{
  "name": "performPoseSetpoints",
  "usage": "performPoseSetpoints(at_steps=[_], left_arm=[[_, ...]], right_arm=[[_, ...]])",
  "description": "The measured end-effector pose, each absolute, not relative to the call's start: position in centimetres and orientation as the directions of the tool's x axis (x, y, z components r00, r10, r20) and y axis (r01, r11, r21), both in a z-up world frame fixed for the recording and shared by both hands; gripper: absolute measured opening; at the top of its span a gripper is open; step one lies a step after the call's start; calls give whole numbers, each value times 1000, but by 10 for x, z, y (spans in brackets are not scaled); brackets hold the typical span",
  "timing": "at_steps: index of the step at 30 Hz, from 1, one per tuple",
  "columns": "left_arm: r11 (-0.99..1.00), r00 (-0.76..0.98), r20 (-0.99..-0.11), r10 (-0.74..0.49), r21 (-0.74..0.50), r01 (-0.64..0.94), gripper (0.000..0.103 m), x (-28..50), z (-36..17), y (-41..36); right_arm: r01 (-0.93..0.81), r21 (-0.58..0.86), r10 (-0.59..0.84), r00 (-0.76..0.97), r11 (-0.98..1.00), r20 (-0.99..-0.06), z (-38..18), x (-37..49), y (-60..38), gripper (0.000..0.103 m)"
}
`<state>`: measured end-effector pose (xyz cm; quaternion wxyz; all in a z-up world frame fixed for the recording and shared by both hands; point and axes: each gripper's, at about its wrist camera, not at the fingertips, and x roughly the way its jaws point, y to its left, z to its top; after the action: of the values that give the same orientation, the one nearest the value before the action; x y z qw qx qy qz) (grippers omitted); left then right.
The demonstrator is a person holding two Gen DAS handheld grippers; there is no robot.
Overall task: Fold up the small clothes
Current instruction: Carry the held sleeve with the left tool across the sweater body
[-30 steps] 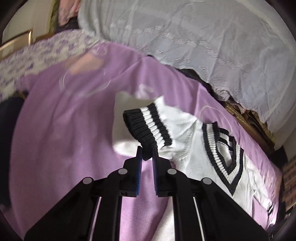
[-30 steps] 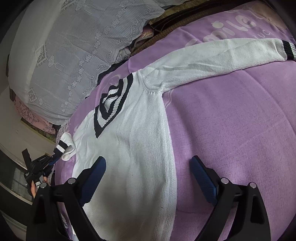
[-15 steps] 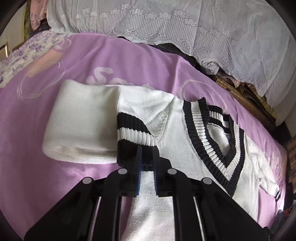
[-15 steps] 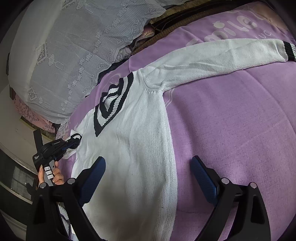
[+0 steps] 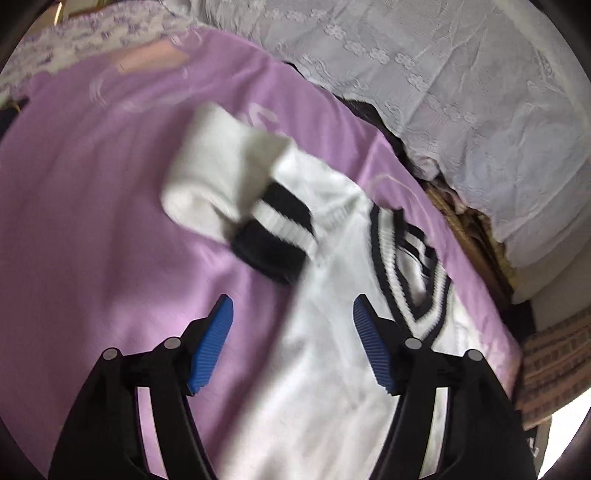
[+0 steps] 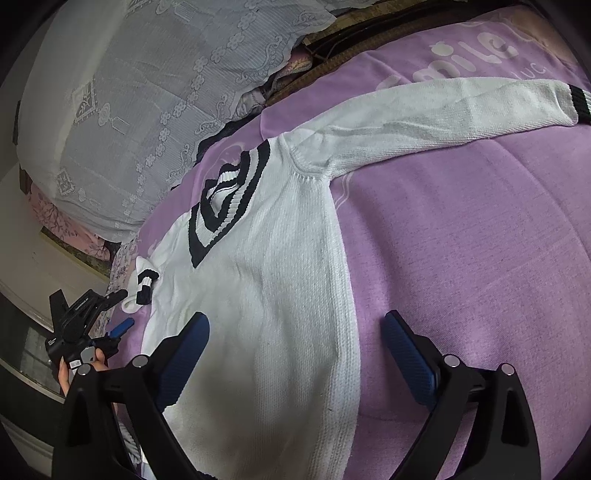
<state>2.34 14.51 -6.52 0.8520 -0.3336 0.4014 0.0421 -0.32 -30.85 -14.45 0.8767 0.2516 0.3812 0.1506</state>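
There's a smooth purple blanket with pale printed lettering (image 6: 461, 229) spread across the whole surface, and behind it a big mound covered in white lace cloth with little flower embroidery (image 6: 140, 96). A strip of lilac floral-print fabric (image 5: 92, 33) sits at the blanket's far left edge, and some brown woven wicker stuff (image 5: 476, 243) pokes out from under the lace.

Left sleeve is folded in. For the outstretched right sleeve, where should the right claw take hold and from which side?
Probably at the striped cuff, where the outstretched sleeve ends. It lies flat and straight on the purple blanket, so pinching the free end lets the whole sleeve swing over the sweater body. Come from the bare blanket beyond the cuff; the right claw is open.
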Motion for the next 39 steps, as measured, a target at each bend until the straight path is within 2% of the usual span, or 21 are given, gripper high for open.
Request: performPoseSetpoints(at_steps=[3, 5, 10, 16, 19, 24, 28, 31, 32, 34, 36, 39], left_arm=[[743, 667, -697, -264, -588, -320, 65, 34, -73, 122], [701, 676, -692, -253, -613, -365, 65, 48, -77, 117], [612, 694, -712, -111, -599, -516, 63, 68, -87, 141], [556, 700, -712, 59, -559, -615, 61, 49, -80, 197], [527, 700, -713, 20, -588, -614, 61, 50, -84, 211], [542, 720, -682, -132, -657, -523, 61, 45, -83, 183], [579, 707, -690, -152, -642, -502, 61, 56, -86, 161], [526, 723, -671, -164, -680, -511, 61, 63, -94, 163], [512, 726, -667, -167, -688, -514, 59, 65, -95, 163], [479, 731, -658, -184, -709, -517, 48, 68, -97, 165], [478, 742, -641, -195, -723, -499, 28, 67, -91, 166], [530, 756, -642, -131, -689, -494, 22, 65, -74, 170]], right_arm=[[-73, 549, 451, 665, 832, -595, -145, -3, -307, 96], [-73, 552, 453, 665, 831, -594, -145, -3, -307, 96], [-73, 558, 458, 663, 827, -592, -145, -3, -308, 96], [-73, 559, 461, 658, 826, -596, -144, -4, -307, 97], [-78, 544, 453, 658, 835, -602, -145, -3, -304, 98], [-83, 524, 441, 660, 848, -609, -146, -3, -301, 99], [-83, 525, 441, 660, 847, -608, -145, -4, -302, 99], [-82, 529, 444, 659, 844, -607, -145, -4, -302, 99], [-83, 527, 443, 659, 846, -607, -145, -4, -302, 99], [-84, 521, 439, 660, 849, -610, -145, -4, -302, 99], [-86, 517, 438, 660, 852, -611, -145, -4, -301, 99], [-86, 513, 434, 661, 854, -612, -146, -5, -300, 99]])
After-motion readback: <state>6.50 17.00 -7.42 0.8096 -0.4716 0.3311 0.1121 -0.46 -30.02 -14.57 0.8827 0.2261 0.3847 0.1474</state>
